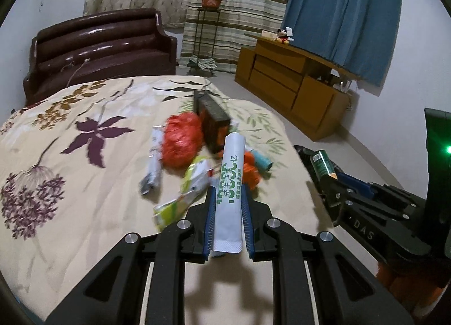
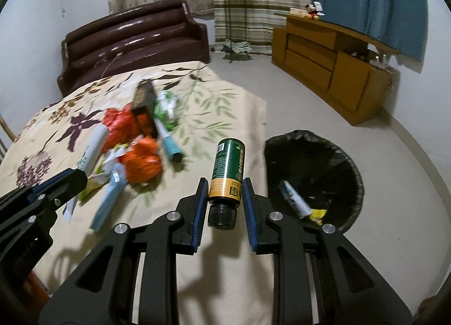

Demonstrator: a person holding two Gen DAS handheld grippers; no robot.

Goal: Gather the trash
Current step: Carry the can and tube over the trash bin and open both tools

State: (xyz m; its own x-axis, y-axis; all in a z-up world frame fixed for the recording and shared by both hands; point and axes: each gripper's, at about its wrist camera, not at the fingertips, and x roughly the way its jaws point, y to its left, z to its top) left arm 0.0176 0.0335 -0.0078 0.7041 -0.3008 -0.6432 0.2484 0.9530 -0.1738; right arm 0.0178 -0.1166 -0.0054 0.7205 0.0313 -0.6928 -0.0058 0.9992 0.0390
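Green bottle (image 2: 227,168) pinched in our right tool (image 2: 225,192), white tube (image 1: 229,192) clamped in the left tool (image 1: 227,198), both above the bed (image 1: 84,184).

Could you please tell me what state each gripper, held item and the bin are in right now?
left gripper: shut on the white tube.
white tube: held, lifted above the bed.
right gripper: shut on the green bottle.
green bottle: held, capped, cap toward the camera.
trash bin: open, black-lined, already holding some trash.
trash pile: lying loose on the bed.
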